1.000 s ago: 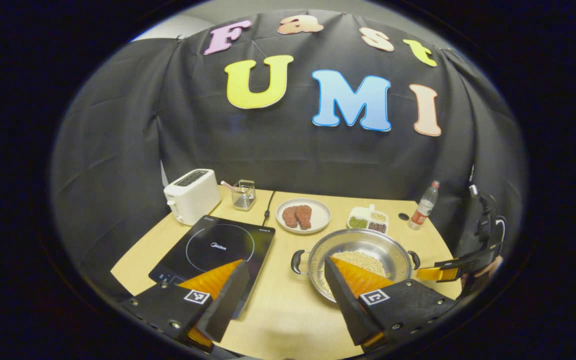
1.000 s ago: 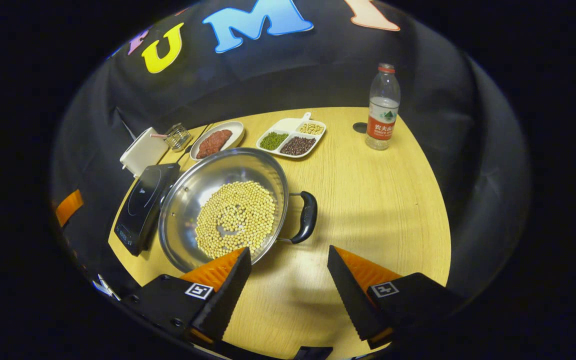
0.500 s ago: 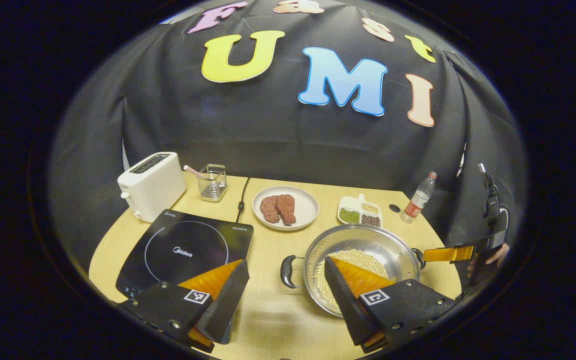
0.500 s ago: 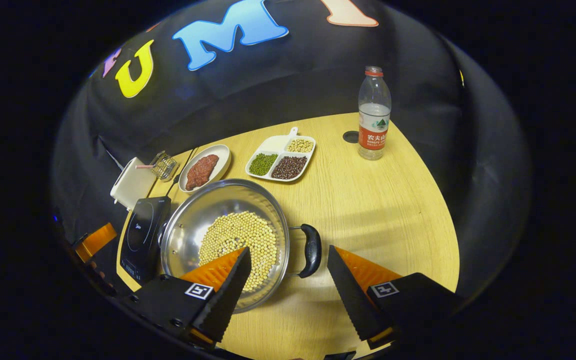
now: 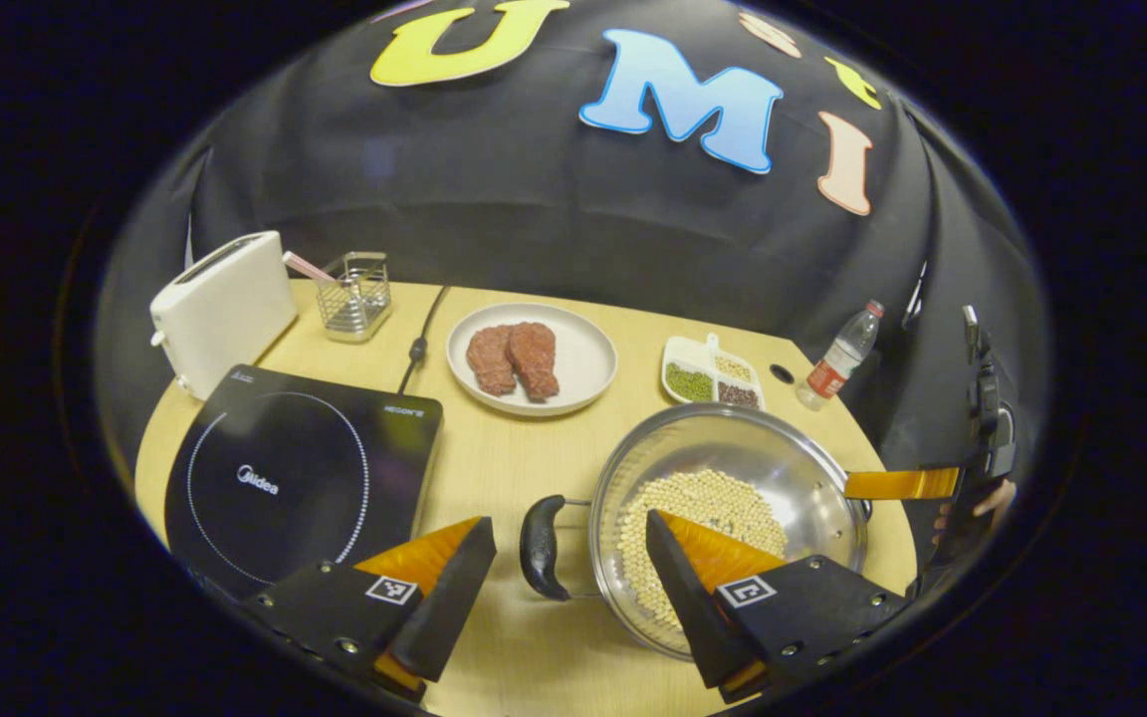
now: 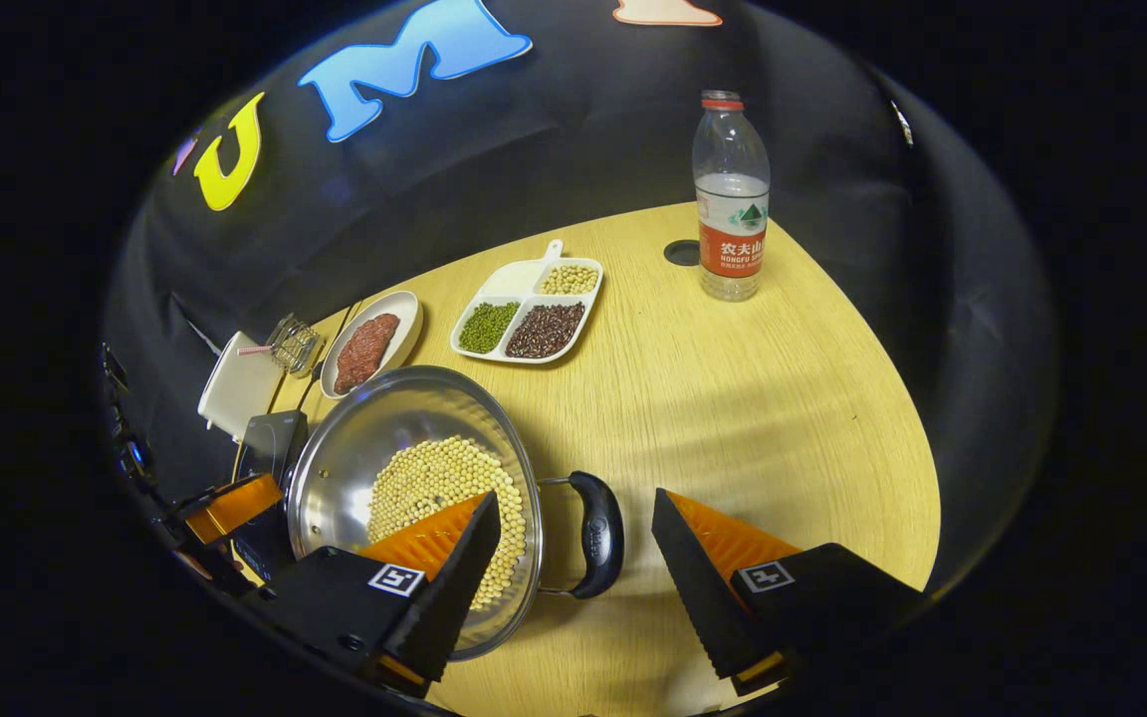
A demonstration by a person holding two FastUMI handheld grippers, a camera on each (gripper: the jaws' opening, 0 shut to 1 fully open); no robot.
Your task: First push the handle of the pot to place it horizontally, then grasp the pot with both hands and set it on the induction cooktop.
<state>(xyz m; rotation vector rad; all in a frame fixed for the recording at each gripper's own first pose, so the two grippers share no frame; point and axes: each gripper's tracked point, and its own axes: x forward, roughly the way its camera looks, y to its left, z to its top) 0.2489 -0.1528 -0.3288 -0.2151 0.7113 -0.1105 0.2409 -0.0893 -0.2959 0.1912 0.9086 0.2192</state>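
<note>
Pot [image 5: 733, 478]: steel, two black loop handles, on table [image 5: 514, 458], just right of induction cooktop [image 5: 295, 478], not on it; soybeans [image 5: 703, 513] across the bottom.
Pot in right gripper view [image 6: 404, 468]: cooktop [image 6: 270, 438] just beyond its far side, mostly hidden.
Left handle [image 5: 542, 548]: sticks out of pot toward cooktop, in the gap of left gripper's fingers, touching neither.
Right handle [image 6: 598, 533]: sticks out of pot's opposite side, in the gap of right gripper's fingers, touching neither.
Left gripper [image 5: 569, 568]: jaws wide apart, holding nothing; one finger over table beside cooktop's near corner, other finger over pot's bowl.
Right gripper [image 6: 573, 543]: jaws wide apart, holding nothing; one finger over pot's bowl, other over bare table. In left gripper view [image 5: 902, 484]: at pot's far rim, contact unclear, held by a hand [image 5: 982, 503].
Plate [image 5: 532, 357]: white, behind pot, two pieces of meat on it.
Divided dish [image 5: 715, 370]: behind pot, green, dark and pale beans in separate compartments.
Water bottle [image 6: 731, 199]: upright, behind and right of pot, well apart.
Toaster [image 5: 220, 309]: white, behind cooktop, far left of pot.
Wire basket [image 5: 354, 294]: just beside toaster, behind cooktop.
Cord [image 5: 421, 334]: runs from cooktop's back edge toward wall.
</note>
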